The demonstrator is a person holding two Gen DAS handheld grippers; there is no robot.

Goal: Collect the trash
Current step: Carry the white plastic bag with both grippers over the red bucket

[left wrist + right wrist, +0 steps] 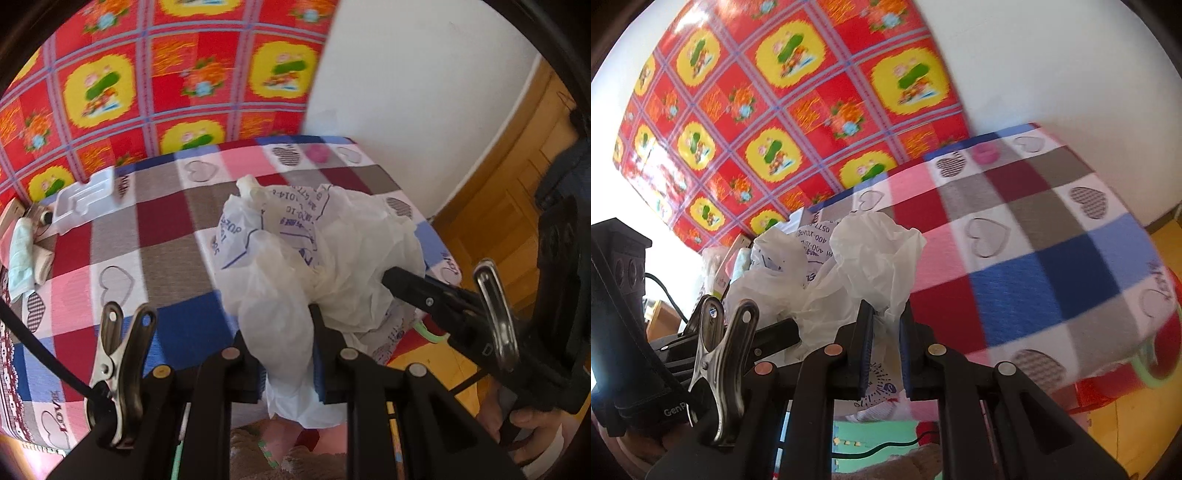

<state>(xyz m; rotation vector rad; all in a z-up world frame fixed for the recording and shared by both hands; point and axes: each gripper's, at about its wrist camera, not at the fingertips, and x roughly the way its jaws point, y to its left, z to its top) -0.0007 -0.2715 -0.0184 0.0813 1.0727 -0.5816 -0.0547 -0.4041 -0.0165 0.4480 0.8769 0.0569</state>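
Left gripper (286, 354): pointed steeply downward; both black fingers are closed together, thin white plastic pinched between the pads.

Right gripper (886, 343): pointed downward at a shallower slant; fingers are drawn nearly together, a fold of the same white plastic clamped between them. Its tip is also seen at the right of the left wrist view, buried in the plastic.

Hand (532, 424): seen at the lower right of the left wrist view, wrapped around the right gripper's handle.

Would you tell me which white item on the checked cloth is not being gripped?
The white plastic tray at the far left edge; the white plastic bag is clamped by both grippers.
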